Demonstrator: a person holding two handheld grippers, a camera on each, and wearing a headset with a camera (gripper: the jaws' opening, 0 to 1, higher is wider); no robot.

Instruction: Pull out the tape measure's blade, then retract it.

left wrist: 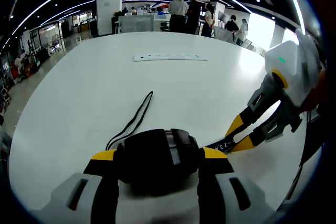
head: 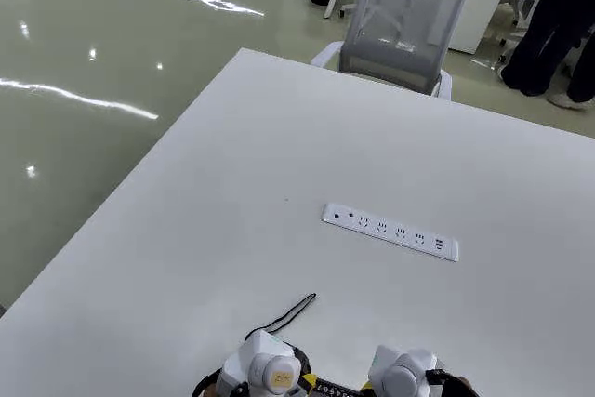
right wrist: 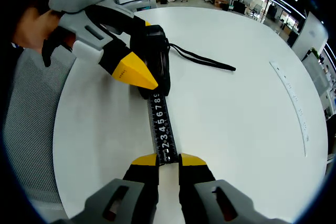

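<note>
The right gripper (right wrist: 168,160) is pinched narrow on the tip of the blade (right wrist: 160,121). The blade runs straight ahead from its jaws, a short stretch of numbers showing, into the black tape measure (right wrist: 160,51). The left gripper (left wrist: 158,157) clamps that case from both sides, probably to anchor it while the tip is drawn away; the pull looks barely begun. Just beyond the case a black strap (right wrist: 202,59) trails loose on the white table (head: 232,183). Farther ahead of the left gripper lies a white power strip (head: 390,231), well apart. Past the table's far edge stand a mesh chair (head: 404,20) and a glossy floor (head: 93,44).
</note>
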